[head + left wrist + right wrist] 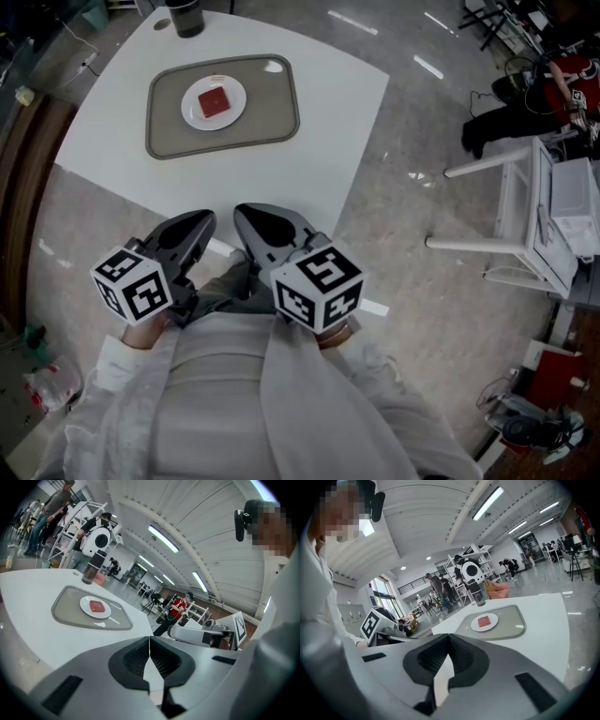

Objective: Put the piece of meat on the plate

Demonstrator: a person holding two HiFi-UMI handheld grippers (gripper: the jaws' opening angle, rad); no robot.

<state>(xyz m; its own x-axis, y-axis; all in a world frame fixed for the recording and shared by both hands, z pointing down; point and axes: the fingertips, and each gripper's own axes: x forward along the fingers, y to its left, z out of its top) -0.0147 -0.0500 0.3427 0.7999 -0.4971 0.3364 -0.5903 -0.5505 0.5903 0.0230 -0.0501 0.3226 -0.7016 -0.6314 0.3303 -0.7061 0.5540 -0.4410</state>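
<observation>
Two empty, closed claws, left claw and right claw, hover by the near table edge, well apart from the meat on the plate.

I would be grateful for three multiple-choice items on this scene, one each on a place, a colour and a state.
1. Where is the meat?
A on the plate
B beside it
C under it

2. What colour is the plate?
A black
B white
C green

3. The left gripper and right gripper are:
A open
B shut and empty
C shut on the meat

Answers:
1 A, the meat lies in the plate's middle.
2 B, its rim is white around the red meat.
3 B, each gripper view shows jaws together with nothing between.
</observation>
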